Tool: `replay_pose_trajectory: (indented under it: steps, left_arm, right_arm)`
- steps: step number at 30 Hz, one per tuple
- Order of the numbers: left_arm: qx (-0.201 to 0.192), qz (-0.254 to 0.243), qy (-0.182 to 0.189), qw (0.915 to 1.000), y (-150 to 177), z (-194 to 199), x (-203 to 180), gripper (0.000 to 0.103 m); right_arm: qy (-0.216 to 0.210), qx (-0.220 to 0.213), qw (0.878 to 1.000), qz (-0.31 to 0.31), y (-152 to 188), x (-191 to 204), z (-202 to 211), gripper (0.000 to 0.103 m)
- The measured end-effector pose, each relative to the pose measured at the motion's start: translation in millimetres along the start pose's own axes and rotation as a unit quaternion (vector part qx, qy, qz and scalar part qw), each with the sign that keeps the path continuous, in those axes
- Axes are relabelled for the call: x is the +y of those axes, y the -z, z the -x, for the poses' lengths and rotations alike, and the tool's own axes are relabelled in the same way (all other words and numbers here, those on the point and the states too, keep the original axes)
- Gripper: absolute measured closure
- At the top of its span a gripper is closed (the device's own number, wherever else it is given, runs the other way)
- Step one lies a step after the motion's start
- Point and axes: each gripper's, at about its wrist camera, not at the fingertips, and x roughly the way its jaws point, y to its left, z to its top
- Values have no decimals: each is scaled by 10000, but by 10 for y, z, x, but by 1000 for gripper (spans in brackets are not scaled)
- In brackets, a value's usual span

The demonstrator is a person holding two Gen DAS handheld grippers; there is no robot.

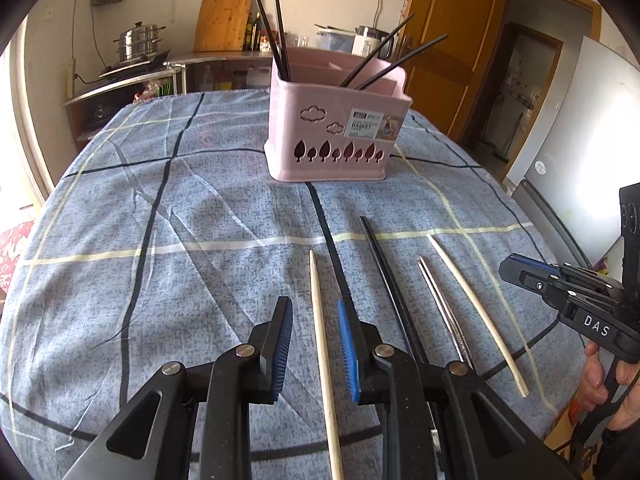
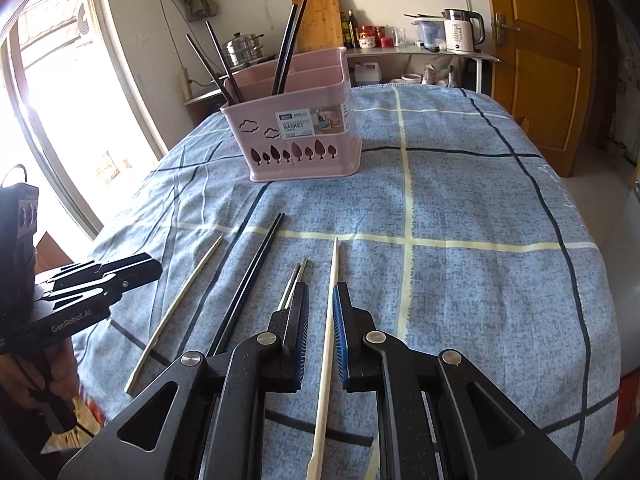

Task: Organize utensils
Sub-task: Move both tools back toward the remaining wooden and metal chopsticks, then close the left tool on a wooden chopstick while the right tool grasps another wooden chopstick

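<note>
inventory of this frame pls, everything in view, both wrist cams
basket: 1, pink, far middle of the table
black chopsticks in basket: 4, black, two at each end
wooden chopsticks: 2, pale, lying apart on the cloth, one between each gripper's fingers
black chopsticks on cloth: 1 pair, black, side by side
metal chopsticks: 1 pair, silver, side by side
tablecloth: 1, blue plaid
cutting board: 1, wood, against the back wall
steamer pot: 1, steel, on a stove
kettle: 1, white, back counter
left gripper: 1, black, blue pads
right gripper: 1, black, blue pads
</note>
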Motion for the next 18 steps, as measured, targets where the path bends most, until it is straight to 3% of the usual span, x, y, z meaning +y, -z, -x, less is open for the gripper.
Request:
replay_pose_trajectory:
  steps: [18]
  left_arm:
    - [573,-226,-74,9981,-197,-592,-49,80]
  right_arm:
    - [167,663,9974,232,-210,-29,-611,91]
